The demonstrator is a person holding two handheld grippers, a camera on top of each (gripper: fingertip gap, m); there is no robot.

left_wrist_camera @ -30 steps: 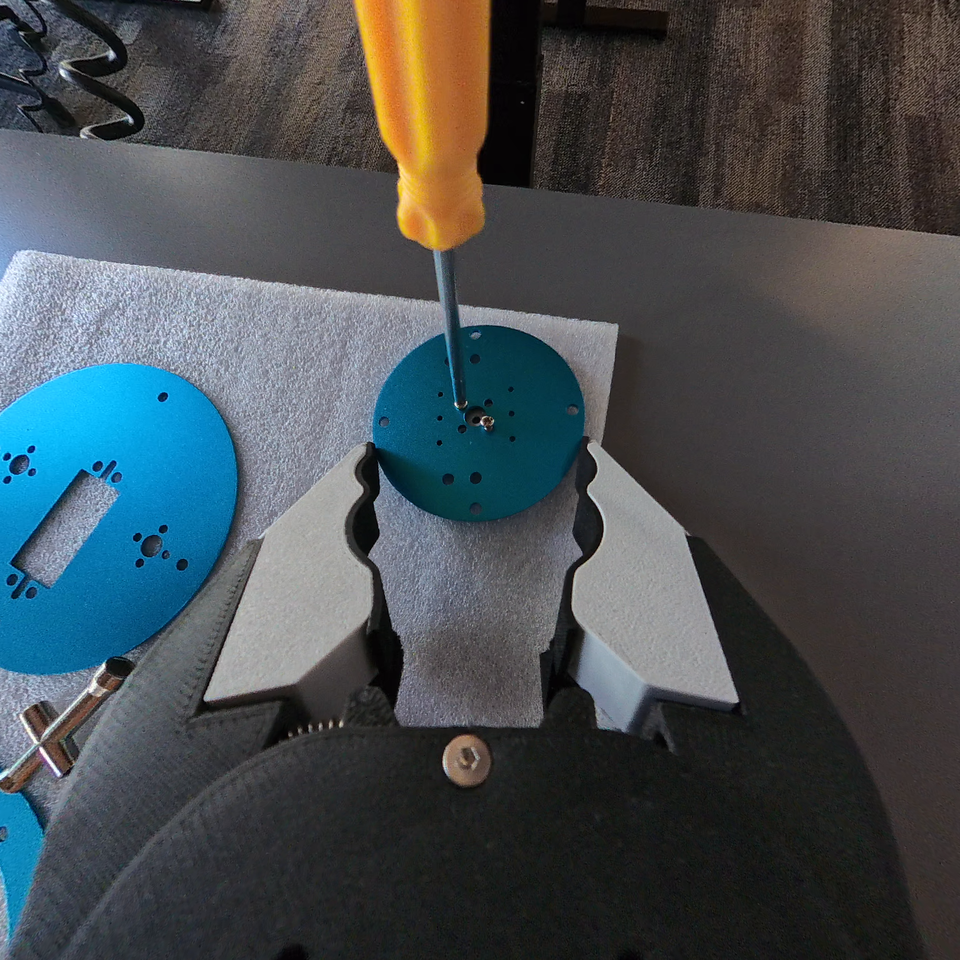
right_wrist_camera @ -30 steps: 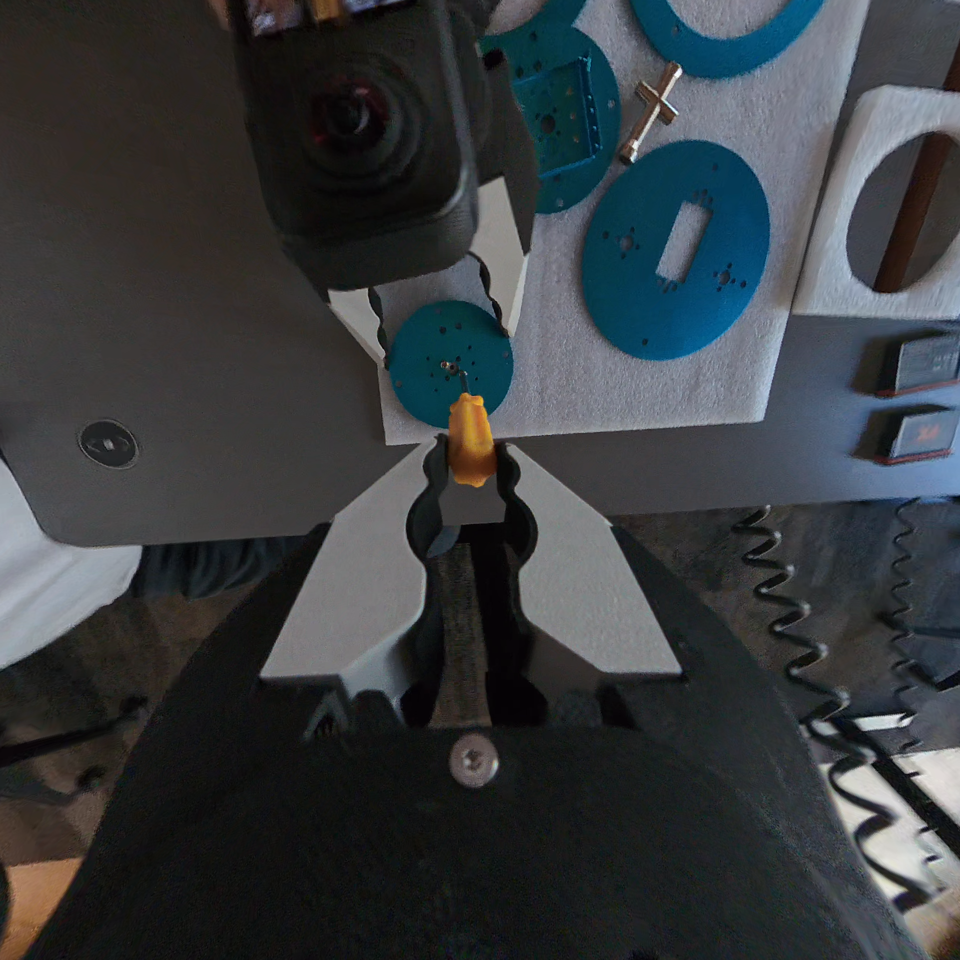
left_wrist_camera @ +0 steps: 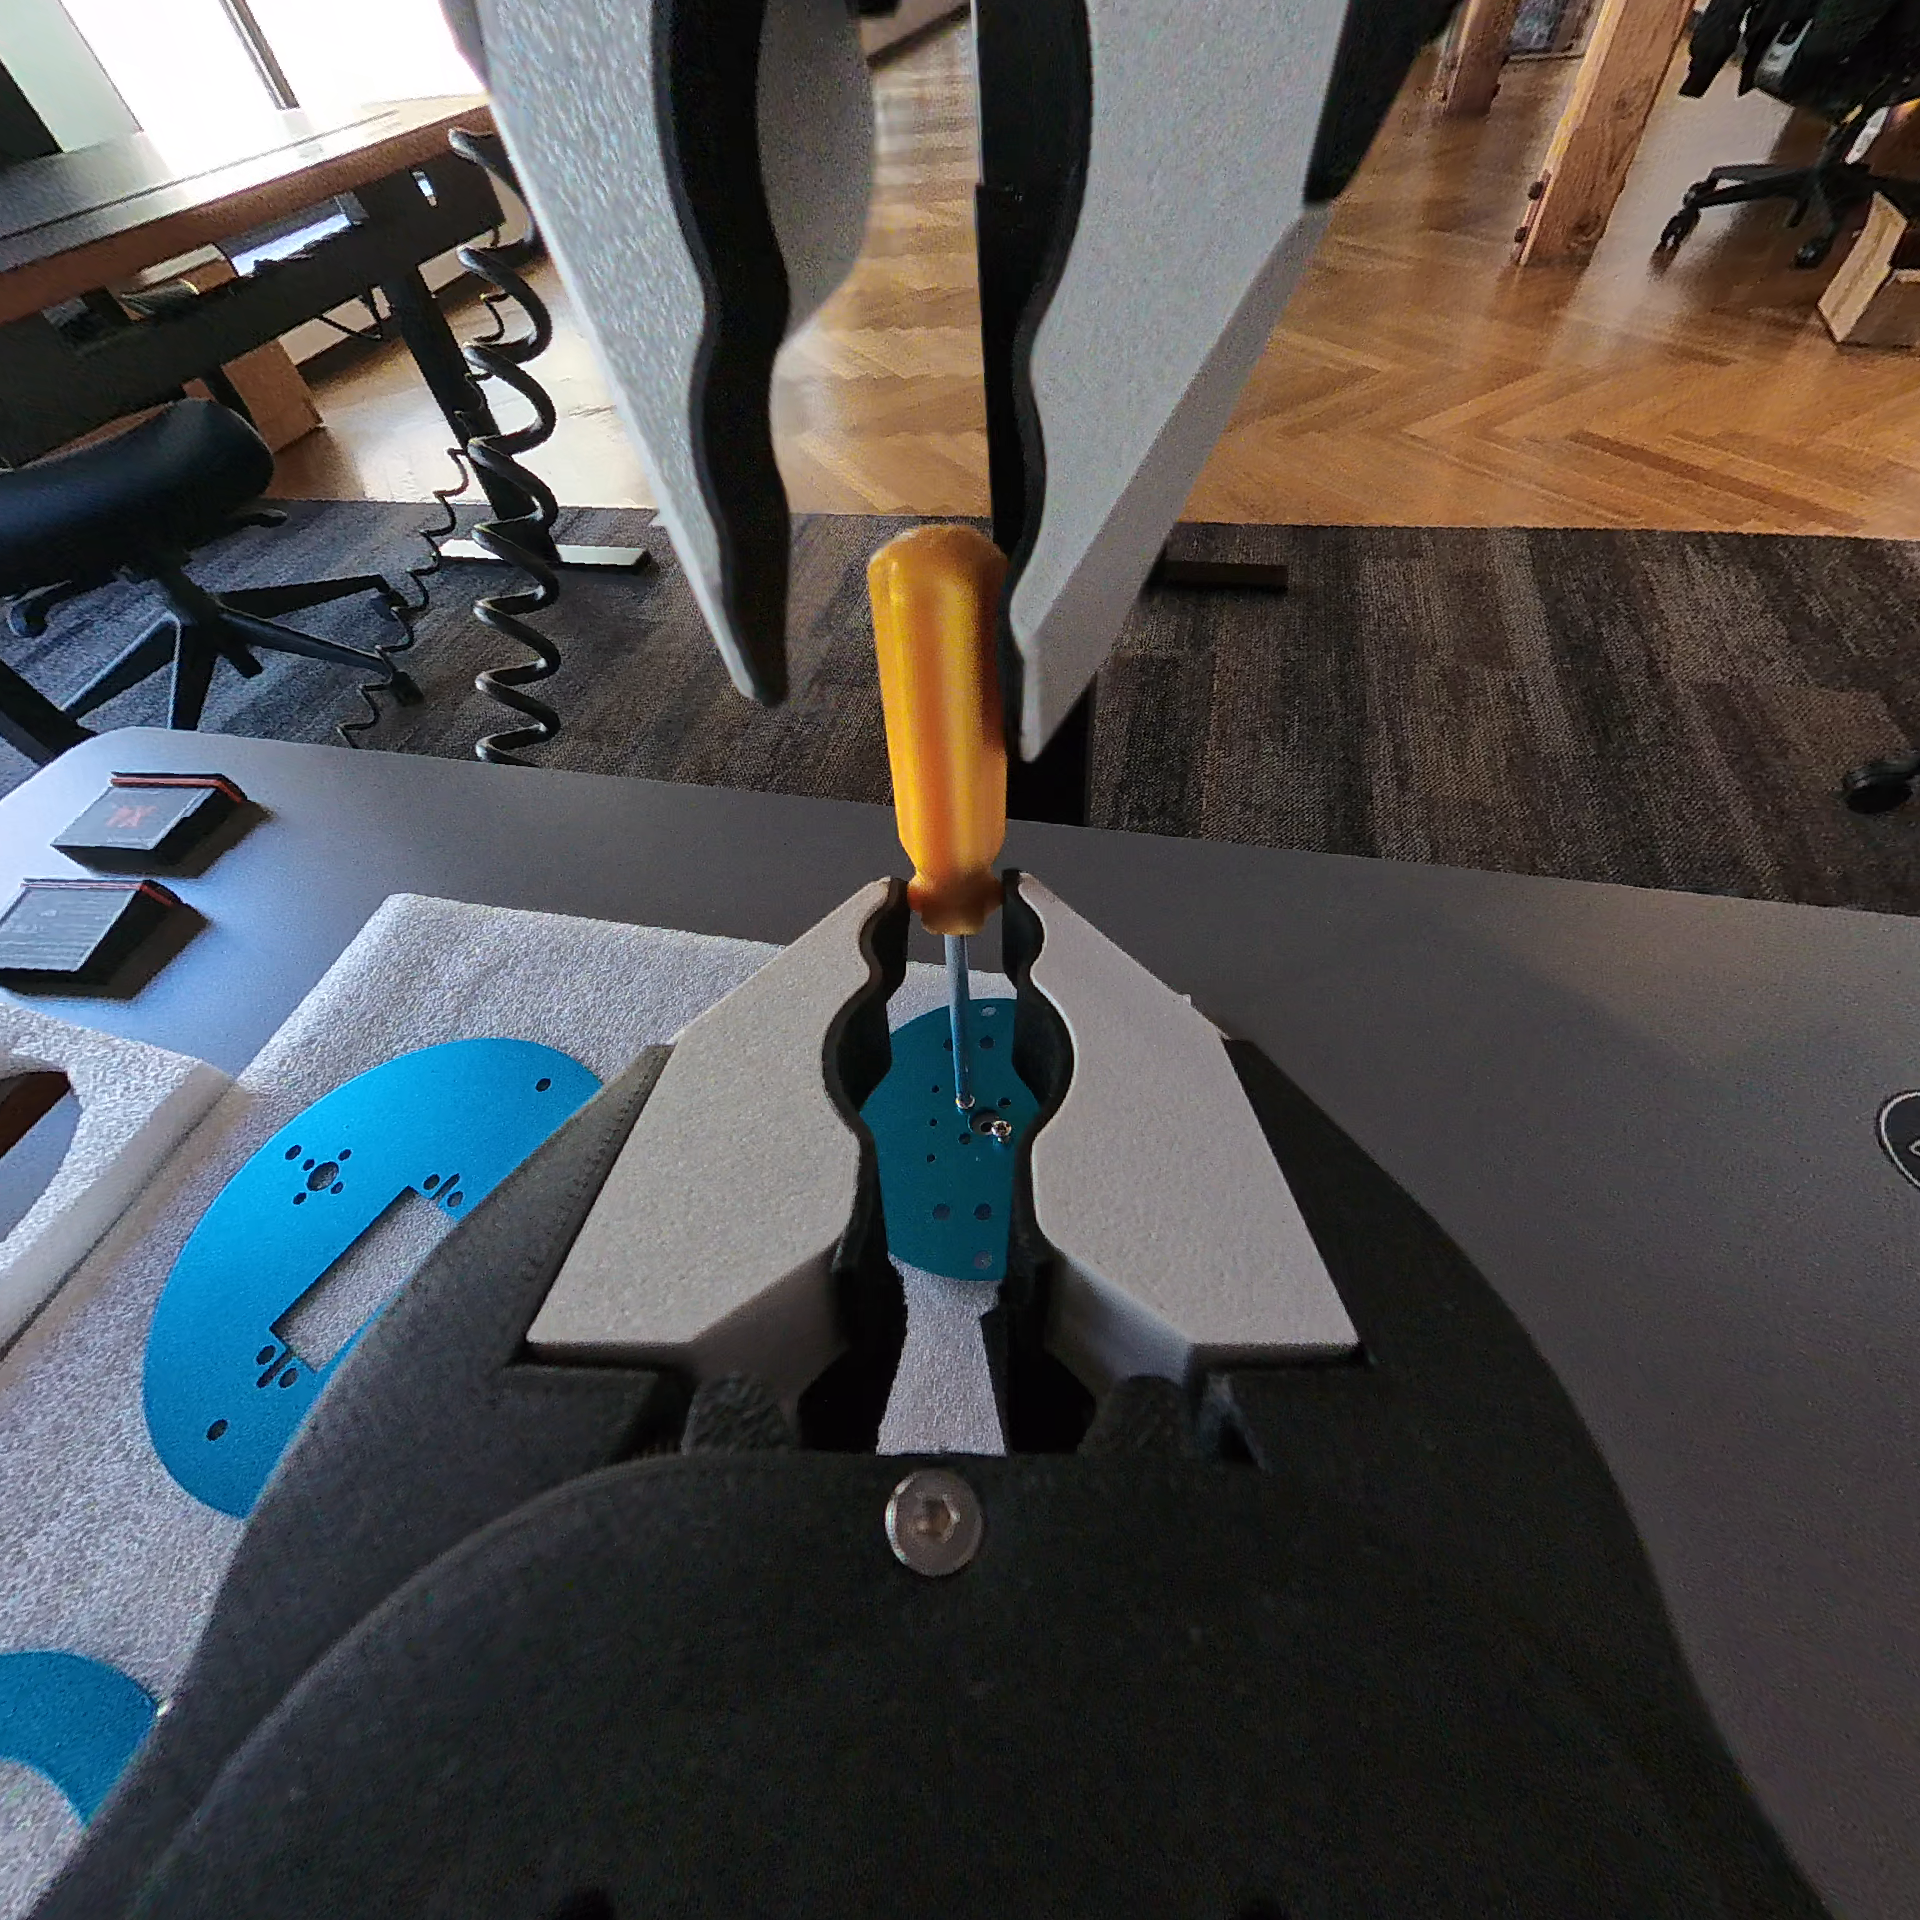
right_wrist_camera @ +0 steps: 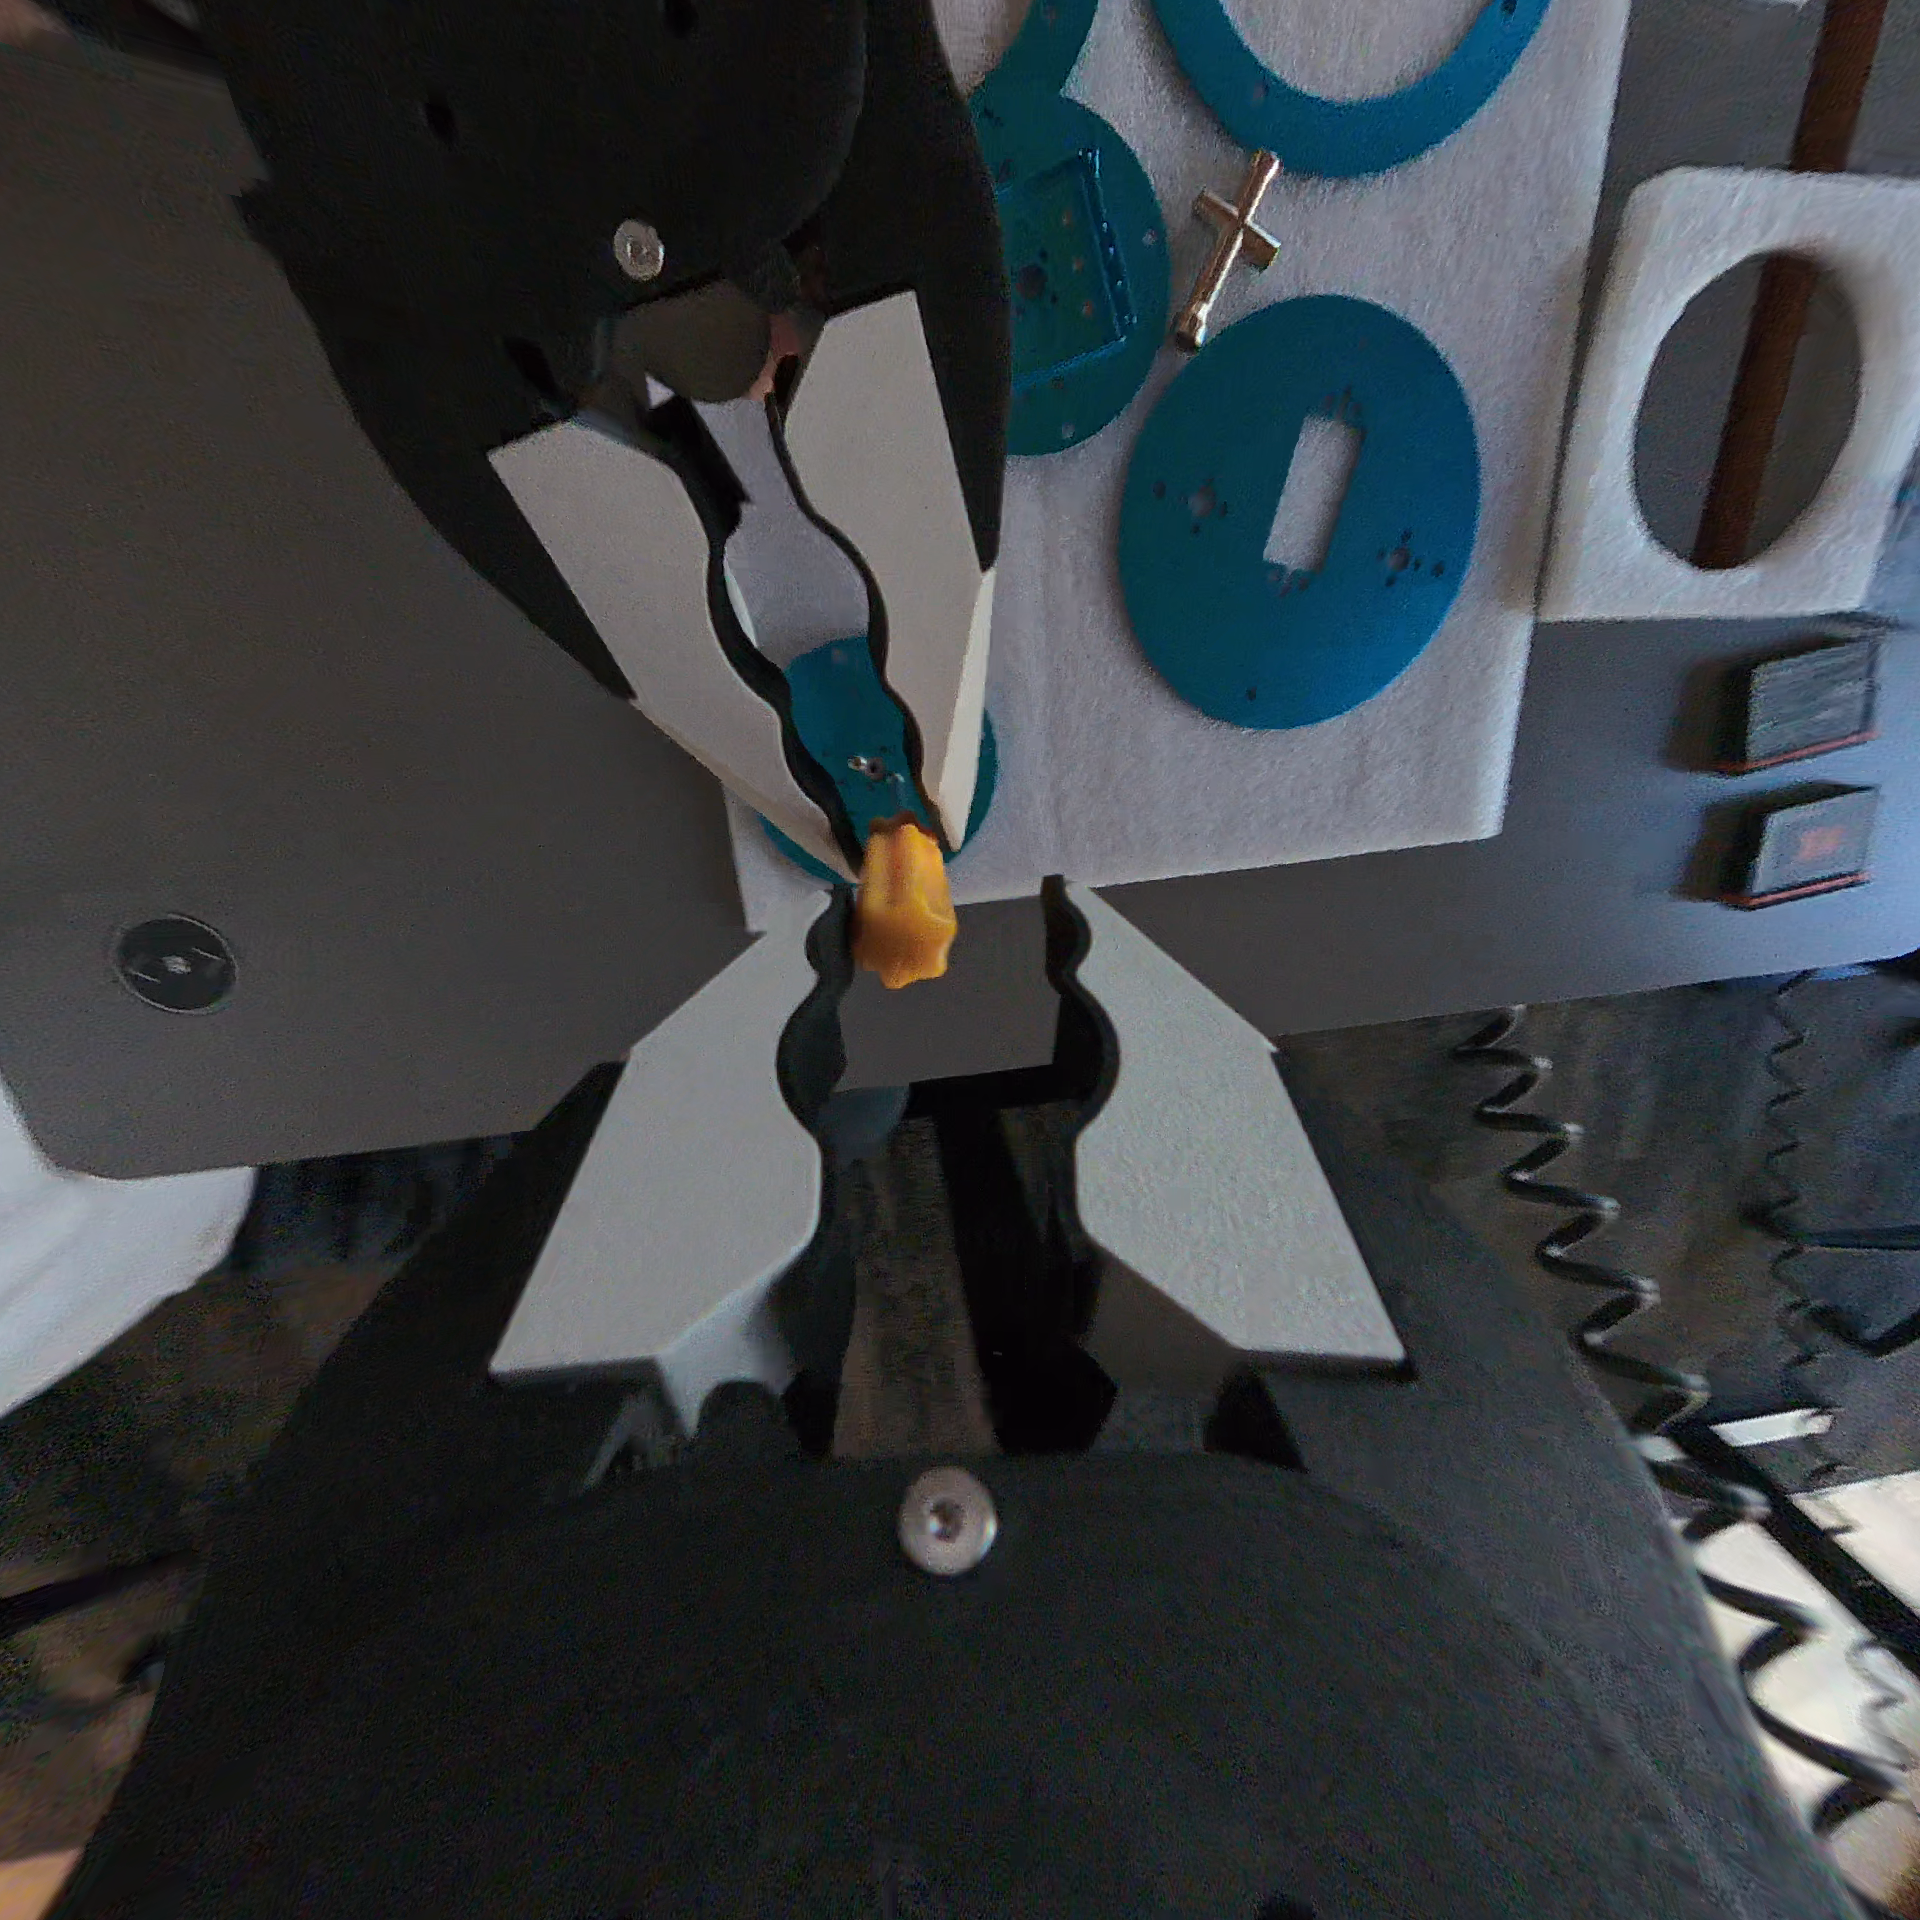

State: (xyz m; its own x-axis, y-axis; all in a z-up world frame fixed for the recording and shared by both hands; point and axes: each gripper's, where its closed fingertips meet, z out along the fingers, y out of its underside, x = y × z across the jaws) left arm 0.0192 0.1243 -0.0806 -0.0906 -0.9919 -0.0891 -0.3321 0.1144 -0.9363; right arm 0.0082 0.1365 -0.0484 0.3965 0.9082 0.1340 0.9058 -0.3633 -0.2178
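left gripper (left_wrist_camera: 951, 902) fingers pinch orange screwdriver (left_wrist_camera: 940, 717) upright on small blue disc (left_wrist_camera: 940, 1164) nr foam edge; right gripper (right_wrist_camera: 940, 914) fingers wide

open office; desks (left_wrist_camera: 208, 208), swivel chairs (left_wrist_camera: 1787, 177), parquet floor (left_wrist_camera: 1455, 395)

Daylight from window (left_wrist_camera: 260, 52) at upper left of left wrist view, blown out white. Wood floor (left_wrist_camera: 1455, 395) bright; surface (left_wrist_camera: 1455, 1039) evenly lit, soft shadows. Right wrist view dimmer, motion-blurred. Wide-angle bending at edges in both views.

small disc (left_wrist_camera: 940, 1164) half-hidden — screw (left_wrist_camera: 997, 1125) tiny
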